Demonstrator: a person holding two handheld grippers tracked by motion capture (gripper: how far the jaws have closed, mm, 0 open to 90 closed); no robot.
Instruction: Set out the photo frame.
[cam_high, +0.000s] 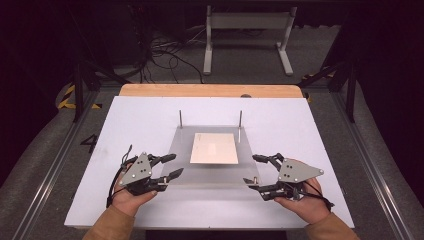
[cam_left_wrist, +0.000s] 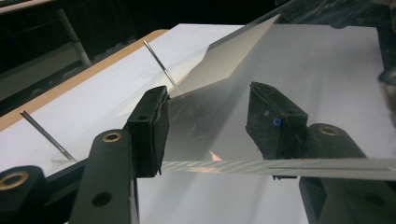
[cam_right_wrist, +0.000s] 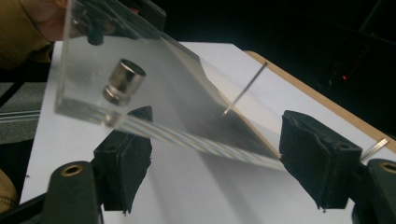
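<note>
With both tools open, the left tool and right tool flank the clear plate on the white worktop, sheet on it; we judge we are approaching its near edge, and must next close squarely.

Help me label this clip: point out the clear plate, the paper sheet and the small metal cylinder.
clear plate (cam_high: 180, 150), high view, bare left part.
paper sheet (cam_high: 215, 148), high view, its middle.
small metal cylinder (cam_right_wrist: 125, 81), right gripper view, its side.
</note>
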